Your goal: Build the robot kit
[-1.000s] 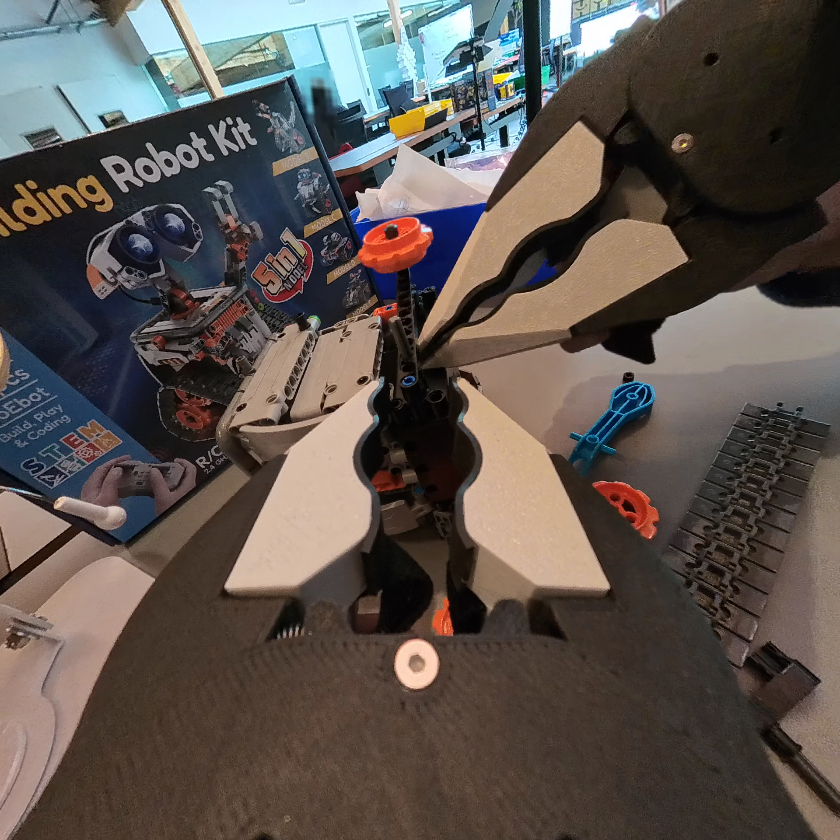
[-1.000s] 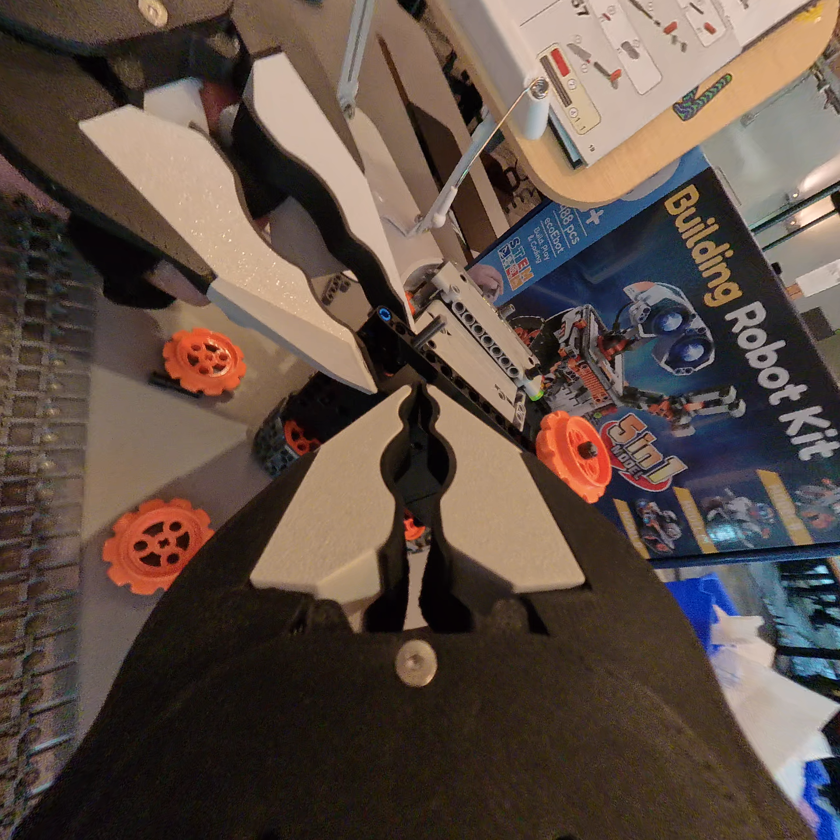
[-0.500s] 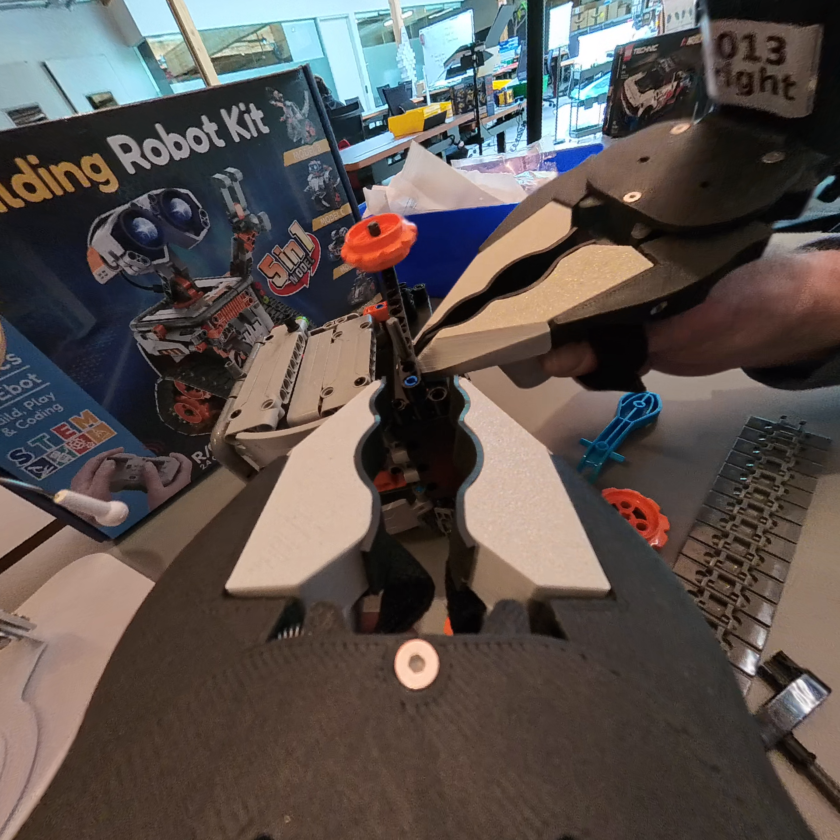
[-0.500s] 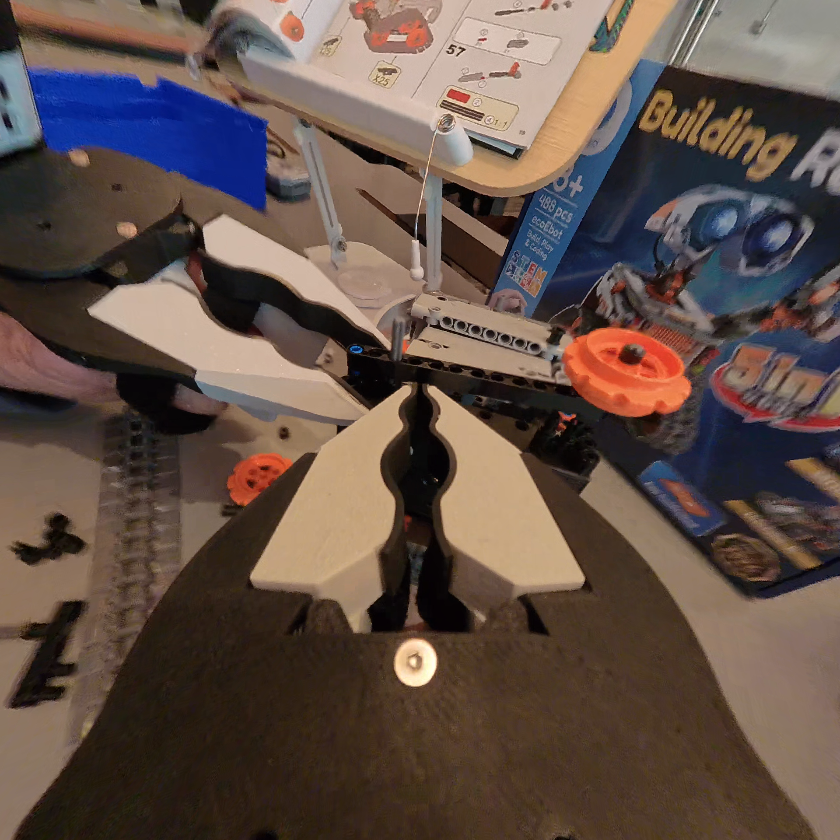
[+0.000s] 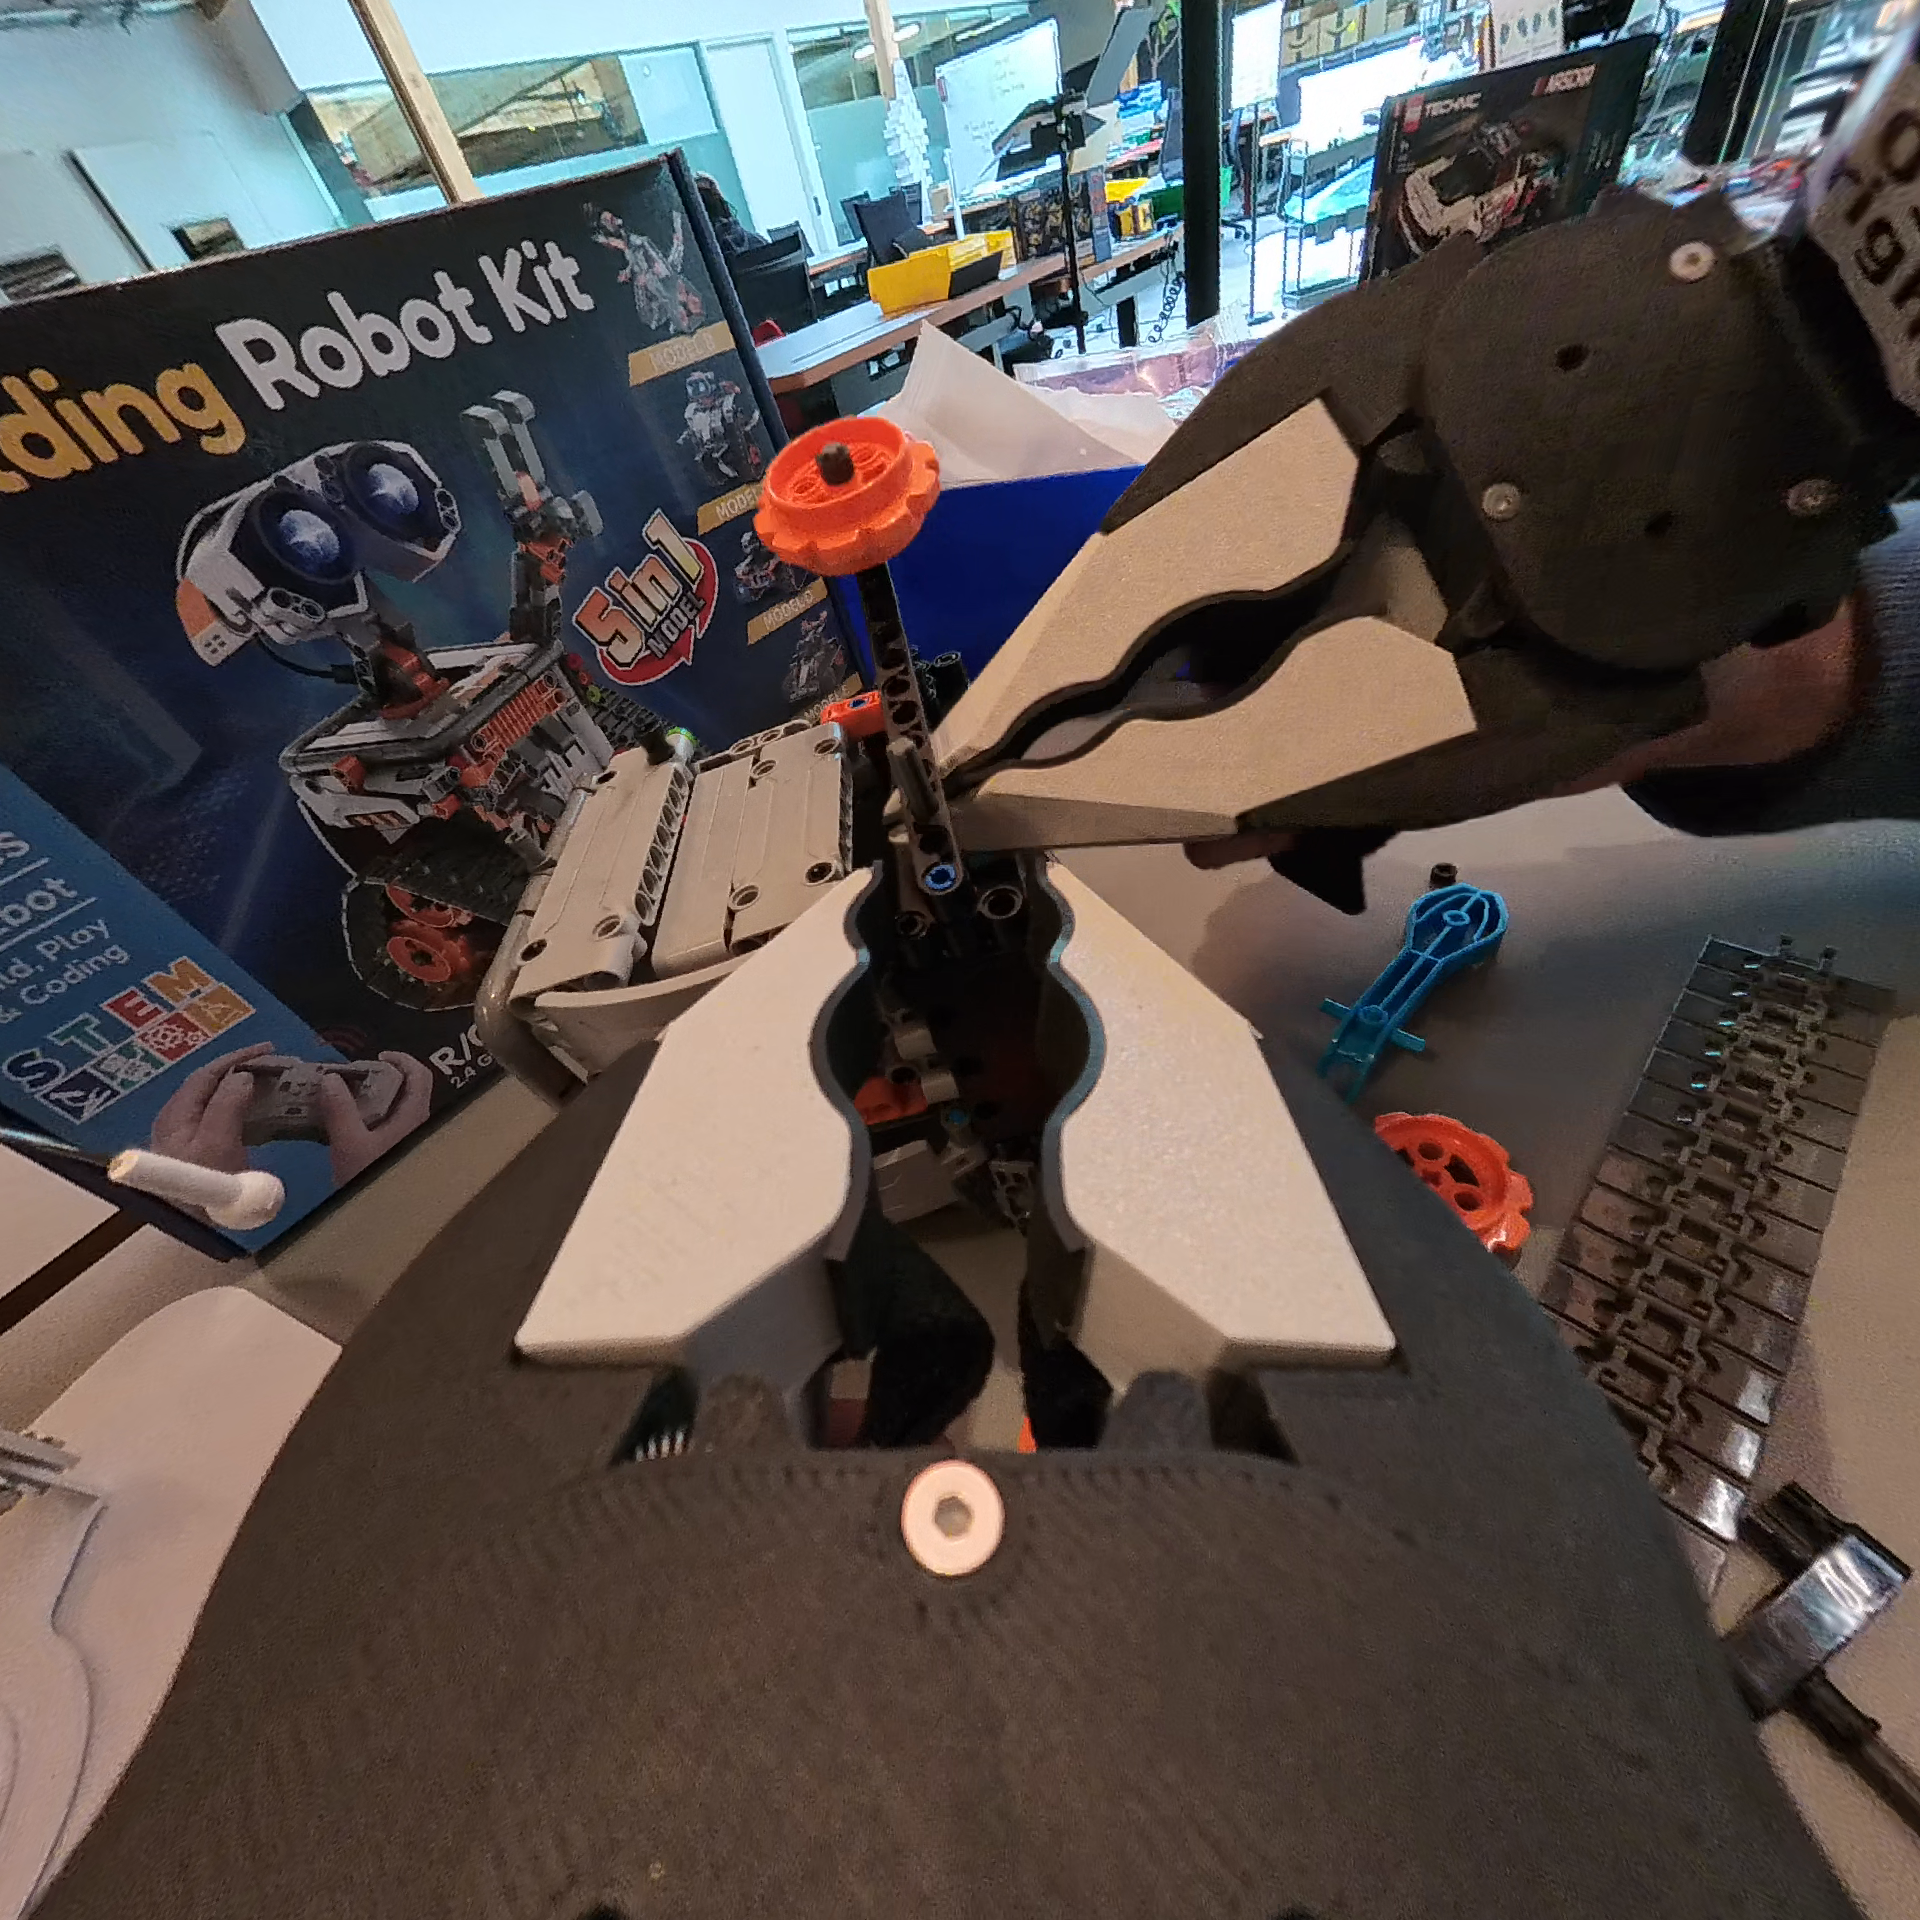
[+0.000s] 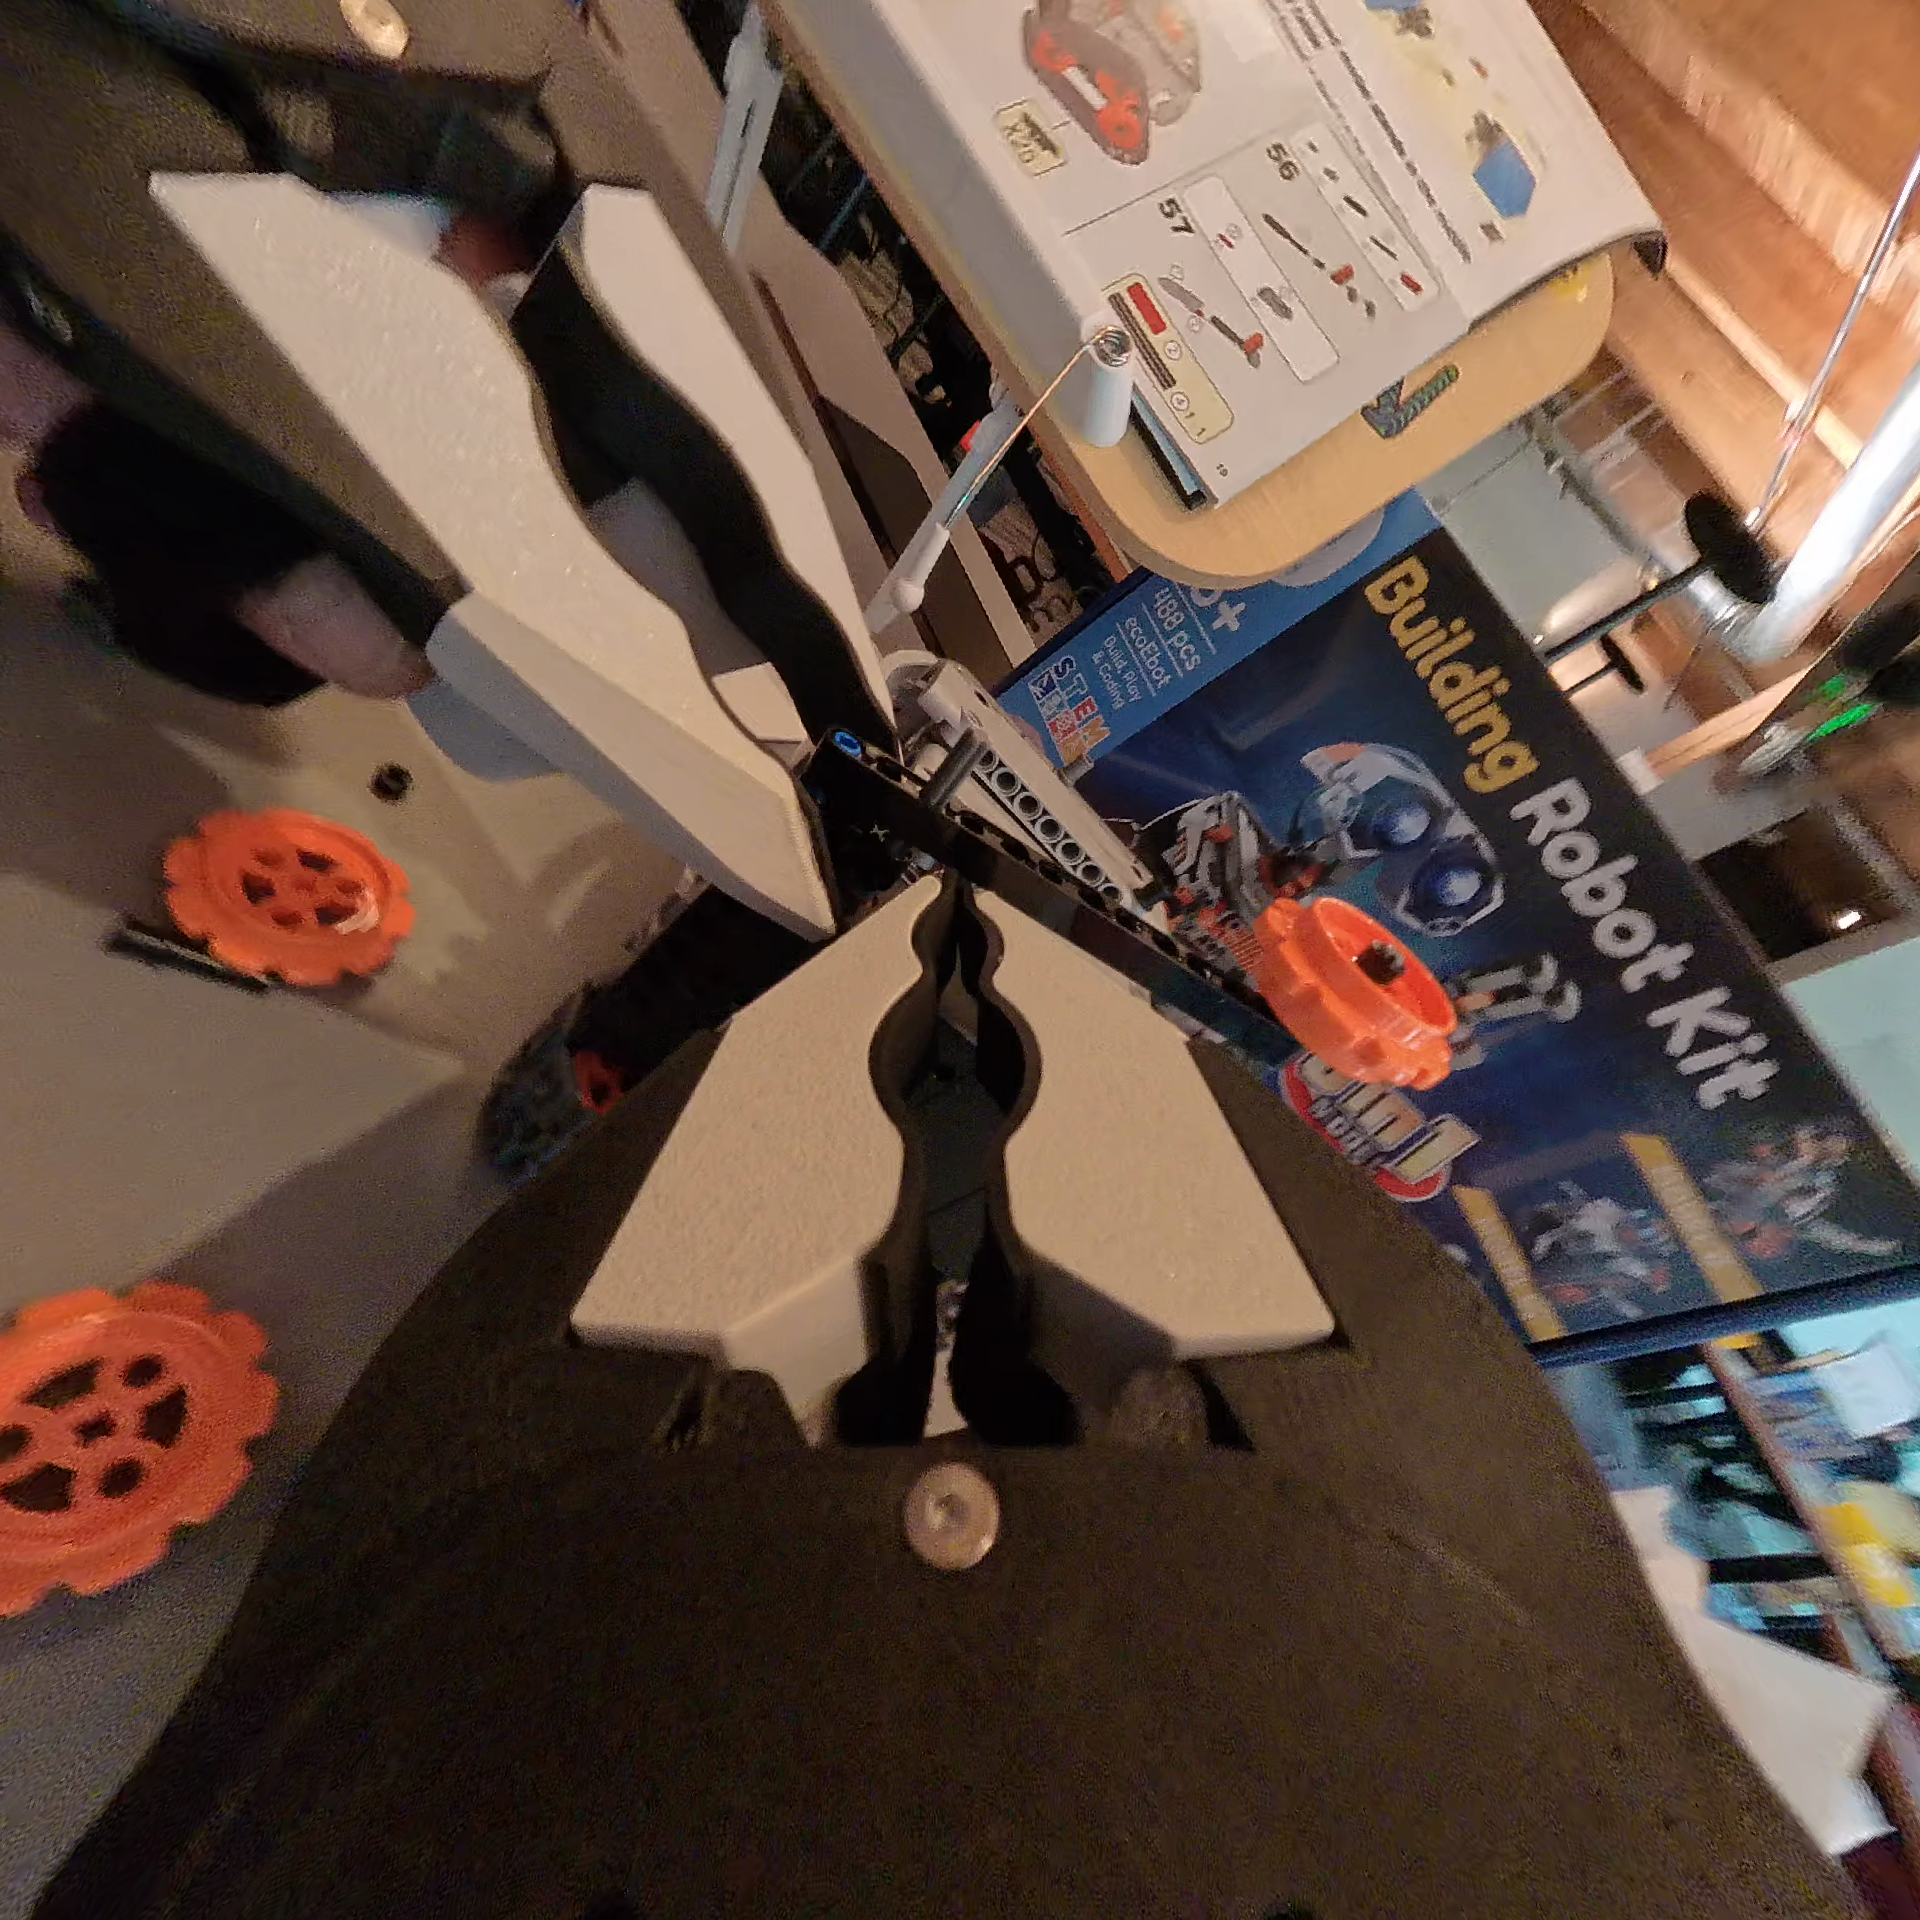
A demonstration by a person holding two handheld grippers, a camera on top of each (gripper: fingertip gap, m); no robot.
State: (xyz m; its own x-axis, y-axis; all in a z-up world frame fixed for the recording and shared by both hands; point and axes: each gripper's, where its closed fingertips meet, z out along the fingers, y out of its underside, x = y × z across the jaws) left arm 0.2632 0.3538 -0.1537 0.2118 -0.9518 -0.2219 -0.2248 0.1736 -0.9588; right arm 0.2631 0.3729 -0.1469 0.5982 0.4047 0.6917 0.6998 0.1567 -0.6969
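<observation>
The left gripper (image 5: 951, 899), at the centre of its own view, was clamped around the dark lower body of a partly built brick model (image 5: 935, 1101), holding it off the grey table (image 5: 1621, 894). From the model a black beam (image 5: 896, 665) rose towards the upper middle of the frame, topped by one orange wheel (image 5: 847, 509); ribbed grey panels (image 5: 717, 842) sat on the model's left.

The right gripper (image 5: 954, 792) reached in from the upper right, its fingers drawn together and the tips touching the beam beside a short grey pin (image 5: 914, 774). Whether anything thin was caught between them could not be made out.

The right wrist view showed two more orange wheels (image 6: 286, 896) lying loose at the left edge. The left wrist view showed one blue tool (image 5: 1423, 966) and one strip of dark track links (image 5: 1714, 1195) at the right. One kit box (image 5: 312, 623) stood behind, and one open instruction booklet (image 6: 1247, 187) sat on a stand.
</observation>
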